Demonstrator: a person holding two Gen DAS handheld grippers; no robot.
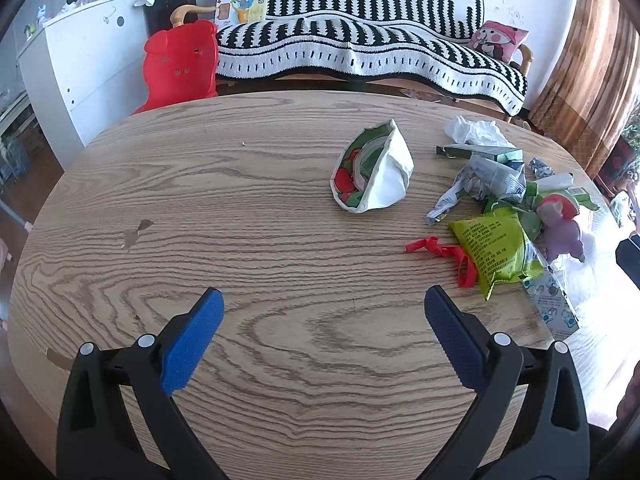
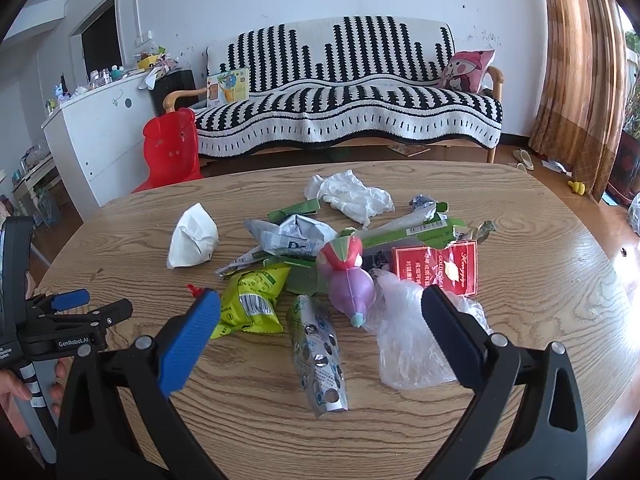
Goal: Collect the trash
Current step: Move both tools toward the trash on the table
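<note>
A pile of trash lies on the oval wooden table (image 1: 240, 200). It holds a yellow-green snack bag (image 2: 252, 300), a foil blister sheet (image 2: 318, 356), clear plastic film (image 2: 404, 344), a red box (image 2: 440, 266), crumpled white tissue (image 2: 352, 196), green cartons (image 2: 416, 232), a silver wrapper (image 2: 288, 236) and a purple-and-pink toy (image 2: 350, 280). A crushed paper cup (image 1: 372, 168) lies apart to the left, with a red strip (image 1: 444, 254) near the snack bag (image 1: 496, 252). My left gripper (image 1: 324, 312) is open over bare table. My right gripper (image 2: 320, 316) is open just above the blister sheet and toy.
A sofa (image 2: 352, 112) with a black-and-white cover stands behind the table. A red plastic chair (image 2: 172, 148) and a white cabinet (image 2: 100, 136) are at the back left. A brown curtain (image 2: 580, 80) hangs on the right. The left gripper (image 2: 68, 320) shows at the right wrist view's left edge.
</note>
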